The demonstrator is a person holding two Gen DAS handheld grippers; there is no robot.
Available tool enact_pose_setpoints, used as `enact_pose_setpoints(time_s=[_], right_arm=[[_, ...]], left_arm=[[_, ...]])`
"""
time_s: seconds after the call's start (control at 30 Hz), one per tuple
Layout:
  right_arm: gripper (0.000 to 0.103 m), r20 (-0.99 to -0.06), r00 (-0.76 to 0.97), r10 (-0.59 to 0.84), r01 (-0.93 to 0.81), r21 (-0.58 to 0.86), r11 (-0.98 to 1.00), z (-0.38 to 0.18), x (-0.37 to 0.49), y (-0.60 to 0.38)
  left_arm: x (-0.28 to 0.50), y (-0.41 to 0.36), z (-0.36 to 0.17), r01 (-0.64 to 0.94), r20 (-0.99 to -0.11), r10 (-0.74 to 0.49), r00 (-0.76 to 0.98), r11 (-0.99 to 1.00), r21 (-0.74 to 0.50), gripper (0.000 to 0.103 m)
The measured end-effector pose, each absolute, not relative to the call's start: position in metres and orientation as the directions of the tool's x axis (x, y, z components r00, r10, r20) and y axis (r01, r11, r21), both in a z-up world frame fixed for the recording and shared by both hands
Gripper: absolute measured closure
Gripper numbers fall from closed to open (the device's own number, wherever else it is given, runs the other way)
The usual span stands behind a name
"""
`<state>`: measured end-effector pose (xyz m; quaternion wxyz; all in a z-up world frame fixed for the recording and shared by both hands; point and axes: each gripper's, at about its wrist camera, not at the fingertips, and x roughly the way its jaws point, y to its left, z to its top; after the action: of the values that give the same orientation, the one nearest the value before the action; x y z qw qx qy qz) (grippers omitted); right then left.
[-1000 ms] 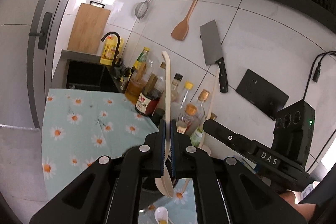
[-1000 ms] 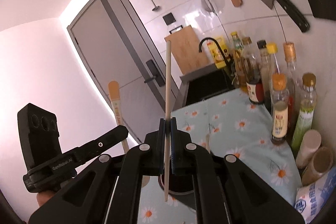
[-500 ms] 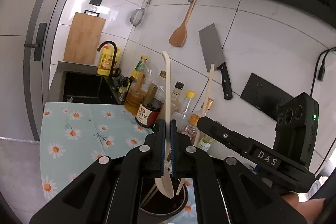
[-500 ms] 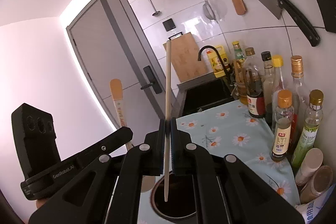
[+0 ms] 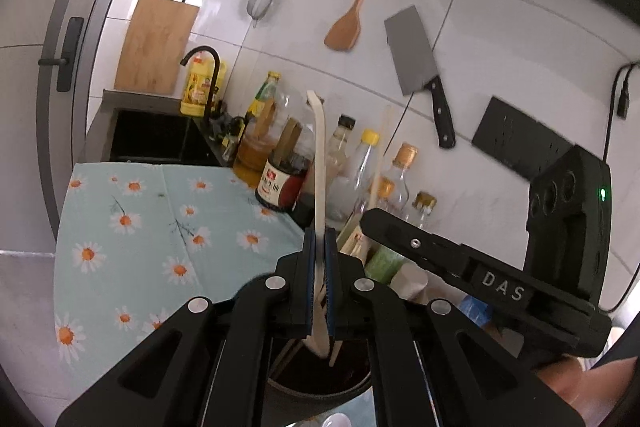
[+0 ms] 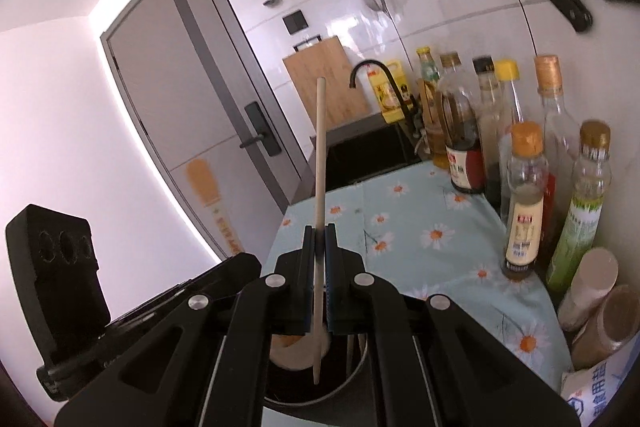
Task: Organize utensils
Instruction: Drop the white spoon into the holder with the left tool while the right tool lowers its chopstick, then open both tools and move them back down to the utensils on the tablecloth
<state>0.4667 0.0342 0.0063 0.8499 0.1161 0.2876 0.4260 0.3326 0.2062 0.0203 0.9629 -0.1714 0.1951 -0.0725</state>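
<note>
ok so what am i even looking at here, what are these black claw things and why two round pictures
They are two handheld black grippers, one in each of a person's hands; no robot is involved. Each carries a fisheye camera looking along its fingers, hence two round pictures. In the left wrist view the left gripper is clamped on a pale wooden spoon. In the right wrist view the right gripper is clamped on a thin wooden chopstick. Both utensils hang over a dark round utensil pot, standing on a daisy-print tablecloth. A row of sauce bottles lines the tiled wall.
</note>
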Motion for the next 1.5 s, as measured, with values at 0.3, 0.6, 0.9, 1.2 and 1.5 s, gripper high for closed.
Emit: enact_pose_setpoints(time_s=[0.3, 0.6, 0.9, 1.2, 1.5], right_arm=[[0.096, -0.426, 0.445, 0.788, -0.642, 0.461, 0.612, -0.007, 0.466, 0.034], [0.092, -0.424, 0.445, 0.789, -0.634, 0.473, 0.612, -0.003, 0.460, 0.028], [0.086, -0.437, 0.421, 0.795, -0.632, 0.487, 0.602, 0.000, 0.452, 0.022], [0.086, -0.441, 0.436, 0.785, -0.631, 0.472, 0.616, 0.011, 0.432, 0.003], [0.084, -0.413, 0.441, 0.797, -0.641, 0.476, 0.602, 0.027, 0.405, -0.030]], left_arm=[[0.330, 0.204, 0.009, 0.048, -0.407, -0.192, 0.893, 0.940, -0.338, 0.098], [0.323, 0.208, 0.010, 0.016, -0.431, -0.163, 0.888, 0.945, -0.326, 0.089], [0.308, 0.204, 0.022, 0.014, -0.411, -0.151, 0.899, 0.948, -0.318, 0.088], [0.280, 0.195, 0.040, 0.021, -0.396, -0.144, 0.907, 0.954, -0.300, 0.088], [0.247, 0.189, 0.048, 0.002, -0.404, -0.130, 0.905, 0.953, -0.302, 0.088]])
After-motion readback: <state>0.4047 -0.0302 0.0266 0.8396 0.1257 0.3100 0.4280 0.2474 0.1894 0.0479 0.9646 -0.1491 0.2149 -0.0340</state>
